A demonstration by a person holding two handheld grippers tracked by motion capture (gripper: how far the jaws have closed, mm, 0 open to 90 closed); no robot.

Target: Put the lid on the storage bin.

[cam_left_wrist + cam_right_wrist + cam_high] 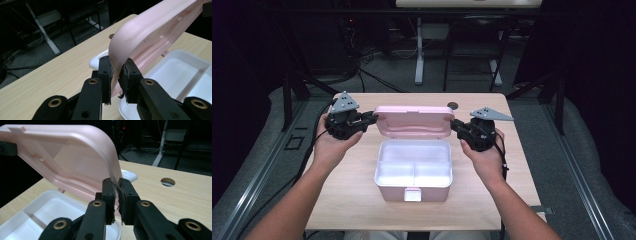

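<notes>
Holding the pink lid point(413, 121) upright, the two tongs grip it at its opposite side edges so that the white box point(413, 170) beneath stands open to view. The left tongs point(371, 118) pinch the lid's left rim; in the left gripper view their pads bracket the curved edge point(120, 57) at a narrow gap, and whether both pads press firmly is hard to tell, since a sliver of space shows on one side. The right tongs point(455, 125) are clamped on the right rim, the pads point(108, 195) closing tight on the thin plastic in the right gripper view. The box sits near the middle of the worktop point(347, 195), its latch point(412, 194) facing the person and its hinge at the far side, so the lid leans back from the tray. Inside, a divider point(414, 171) splits the white tray into compartments, which look empty. Gripping both ends probably keeps the lid from twisting on its hinge as it swings. A small round hole point(167, 181) lies in the worktop just behind the box.
</notes>
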